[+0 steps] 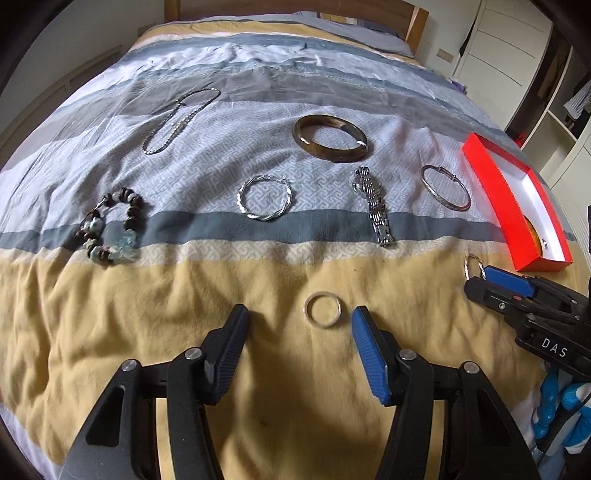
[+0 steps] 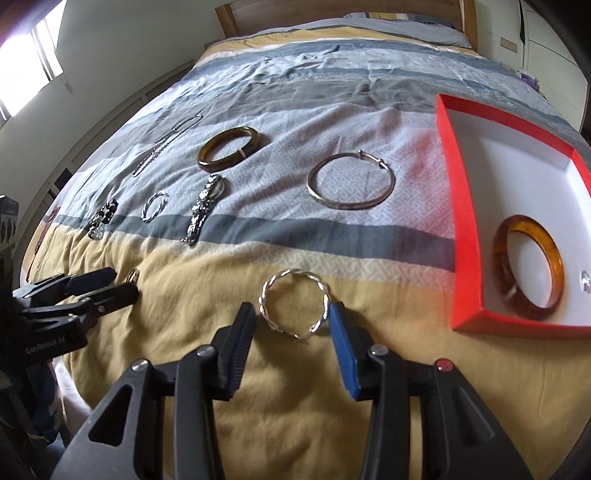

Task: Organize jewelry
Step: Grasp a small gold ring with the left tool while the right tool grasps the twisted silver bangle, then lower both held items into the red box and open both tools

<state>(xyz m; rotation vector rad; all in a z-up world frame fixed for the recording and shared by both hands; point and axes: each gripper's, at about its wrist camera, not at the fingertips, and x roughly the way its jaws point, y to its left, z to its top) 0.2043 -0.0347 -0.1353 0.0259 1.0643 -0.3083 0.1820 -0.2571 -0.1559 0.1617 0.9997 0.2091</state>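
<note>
Jewelry lies on a striped bedspread. My left gripper (image 1: 299, 314) is open, its fingers on either side of a plain silver ring (image 1: 323, 309) on the yellow band. My right gripper (image 2: 291, 314) is open around a twisted silver bracelet (image 2: 295, 308), also seen in the left wrist view (image 1: 472, 264); the blue finger (image 2: 341, 332) touches its right side. A red box (image 2: 461, 221) with a white inside holds an amber bangle (image 2: 528, 266) and a small silver piece (image 2: 585, 282).
Farther back lie a brown bangle (image 1: 330, 138), a thin silver bangle (image 2: 351, 182), a metal watch (image 1: 373, 203), a twisted hoop (image 1: 265, 197), a beaded bracelet (image 1: 110, 229) and a chain necklace (image 1: 179, 120). A wooden headboard (image 1: 295, 7) stands behind; wardrobes (image 1: 517, 55) are at right.
</note>
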